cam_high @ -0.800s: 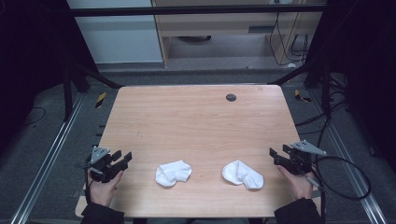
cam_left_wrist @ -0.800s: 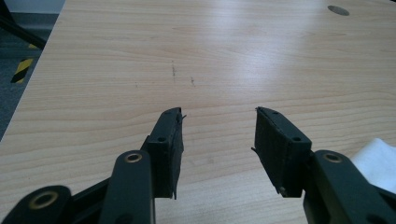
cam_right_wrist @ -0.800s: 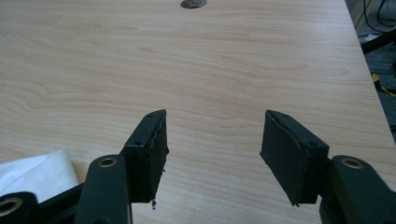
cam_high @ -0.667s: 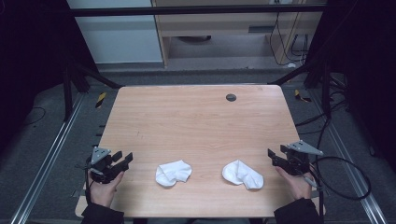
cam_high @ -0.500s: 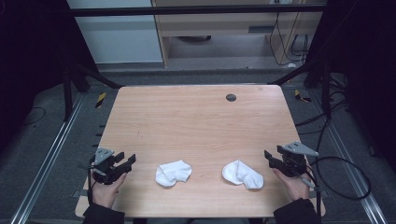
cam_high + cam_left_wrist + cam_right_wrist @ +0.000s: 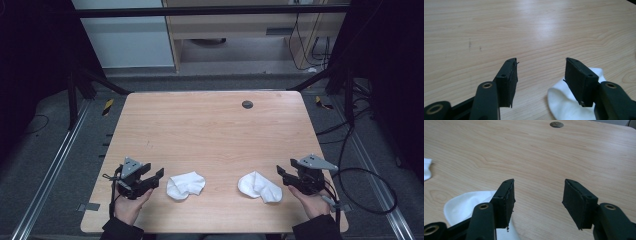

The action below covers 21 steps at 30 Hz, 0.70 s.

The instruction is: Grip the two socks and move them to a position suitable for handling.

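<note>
Two white socks lie crumpled on the near part of the wooden bench [image 6: 210,125], side by side but well apart. At the far left, the left hand-held gripper [image 6: 154,178] sits low over the bench edge with its jaws spread wide and nothing between them; the left sock [image 6: 185,185] rests just beside its tips. Further right lies the right sock [image 6: 259,186]. Just beyond it, the right hand-held gripper [image 6: 283,174] points inward, its jaws likewise wide apart and empty, close to that sock's edge. One small dark disc [image 6: 247,104] sits near the far edge.
</note>
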### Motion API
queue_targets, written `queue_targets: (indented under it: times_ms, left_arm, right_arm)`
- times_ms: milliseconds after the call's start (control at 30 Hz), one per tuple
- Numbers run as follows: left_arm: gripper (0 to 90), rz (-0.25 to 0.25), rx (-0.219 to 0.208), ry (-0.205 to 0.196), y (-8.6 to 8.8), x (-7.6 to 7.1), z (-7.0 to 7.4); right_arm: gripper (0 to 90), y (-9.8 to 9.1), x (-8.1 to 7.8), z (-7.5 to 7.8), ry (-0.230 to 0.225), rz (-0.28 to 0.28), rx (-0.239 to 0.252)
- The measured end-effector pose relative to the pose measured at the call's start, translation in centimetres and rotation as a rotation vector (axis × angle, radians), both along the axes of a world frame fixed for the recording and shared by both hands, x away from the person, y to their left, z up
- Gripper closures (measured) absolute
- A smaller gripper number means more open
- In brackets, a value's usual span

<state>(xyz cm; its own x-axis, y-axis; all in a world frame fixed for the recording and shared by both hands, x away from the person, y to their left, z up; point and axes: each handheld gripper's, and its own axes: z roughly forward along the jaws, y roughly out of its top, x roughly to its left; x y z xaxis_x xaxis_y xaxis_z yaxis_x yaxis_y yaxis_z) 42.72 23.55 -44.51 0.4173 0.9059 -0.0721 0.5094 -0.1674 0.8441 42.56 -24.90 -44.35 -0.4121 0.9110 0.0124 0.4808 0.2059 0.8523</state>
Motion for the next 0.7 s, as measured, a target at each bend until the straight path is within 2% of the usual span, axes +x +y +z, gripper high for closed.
queue_targets:
  times_ms: [100, 233, 400, 433, 467, 567, 600, 700]
  left_arm:
    - [41.3, -0.013, 0.002, -0.002, -0.8, 0.1, 0.1]
    - [41.1, -0.050, 0.009, -0.014, -2.9, 0.1, 0.4]
    - [41.2, -0.100, 0.022, -0.012, -5.3, 0.2, 0.4]
    - [41.2, -0.100, 0.022, -0.012, -5.3, 0.2, 0.4]
    - [41.5, -0.118, 0.027, -0.014, -6.3, 0.2, 0.3]
    - [42.4, -0.140, 0.030, -0.014, -7.3, 0.2, 0.3]
    - [42.8, -0.161, 0.031, -0.012, -8.3, 0.1, 0.1]
    - [43.6, -0.192, 0.050, -0.010, -9.9, 0.0, -0.3]
  right_arm:
    - [44.5, 0.2, -0.4, 0.3, 0.002, 0.014, -0.007]
    - [46.1, 0.4, -1.1, 0.6, 0.005, 0.023, -0.012]
    - [47.2, 0.6, -1.6, 0.4, 0.013, 0.035, -0.021]
    - [47.6, 0.7, -1.6, 0.3, 0.017, 0.039, -0.025]
    - [47.9, 0.7, -1.7, 0.2, 0.021, 0.044, -0.028]
    - [48.8, 0.8, -1.9, 0.1, 0.024, 0.053, -0.033]
    - [49.7, 0.9, -2.1, -0.1, 0.027, 0.061, -0.033]
    - [50.8, 1.0, -2.6, -0.2, 0.033, 0.076, -0.034]
